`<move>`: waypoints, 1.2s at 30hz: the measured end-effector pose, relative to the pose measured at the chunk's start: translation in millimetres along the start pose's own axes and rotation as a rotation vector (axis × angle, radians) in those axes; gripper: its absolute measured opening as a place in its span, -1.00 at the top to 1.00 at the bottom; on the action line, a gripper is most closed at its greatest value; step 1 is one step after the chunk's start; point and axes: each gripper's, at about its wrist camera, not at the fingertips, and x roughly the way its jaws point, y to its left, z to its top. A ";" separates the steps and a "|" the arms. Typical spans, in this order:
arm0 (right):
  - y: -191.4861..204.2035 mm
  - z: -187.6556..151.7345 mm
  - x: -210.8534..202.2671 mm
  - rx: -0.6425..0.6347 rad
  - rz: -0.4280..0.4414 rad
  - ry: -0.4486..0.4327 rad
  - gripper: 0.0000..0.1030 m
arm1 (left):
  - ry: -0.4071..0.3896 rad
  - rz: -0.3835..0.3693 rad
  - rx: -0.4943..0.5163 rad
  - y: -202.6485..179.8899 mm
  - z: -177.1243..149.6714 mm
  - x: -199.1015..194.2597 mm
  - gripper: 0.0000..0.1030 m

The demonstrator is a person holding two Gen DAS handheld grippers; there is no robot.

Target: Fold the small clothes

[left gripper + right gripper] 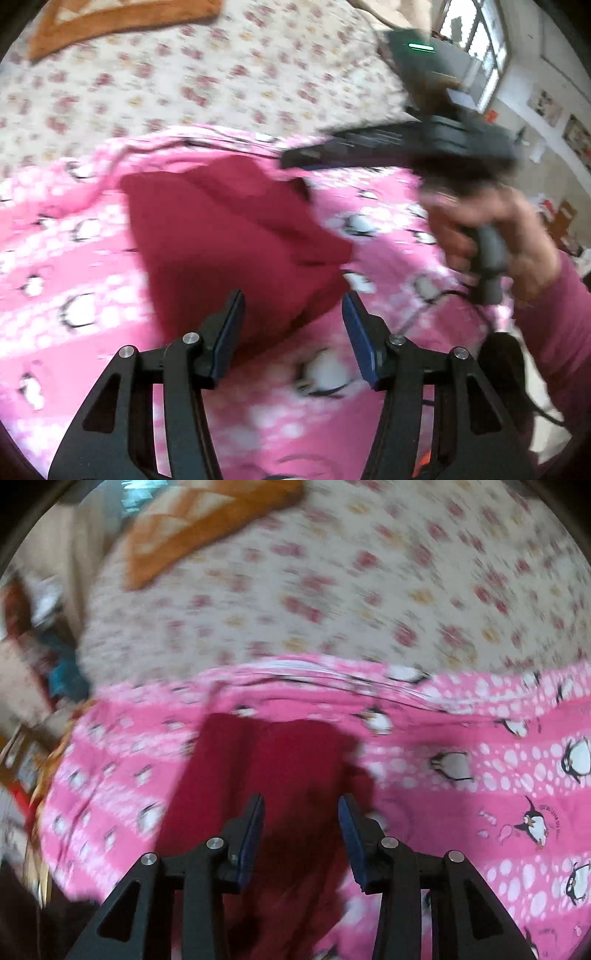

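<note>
Crimson garment (236, 236) is lying on the pink penguin blanket (74, 258) (blurred), ahead of both grippers; left gripper (293, 334) and right gripper (301, 836) fingers are standing wide, gripping nothing.

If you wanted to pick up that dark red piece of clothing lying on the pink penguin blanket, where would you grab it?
Probably at the near edge of the red garment, the end closest to the open left tool. It lies flat on the pink penguin blanket, so the middle offers nothing to pinch; the edge does. I'd come in low from the near side. Blur hides any hem or seam.
</note>
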 end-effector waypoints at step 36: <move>38.7 -33.7 10.3 -0.020 -0.170 -0.021 0.36 | 0.055 0.232 -0.162 47.6 -2.3 37.0 -0.07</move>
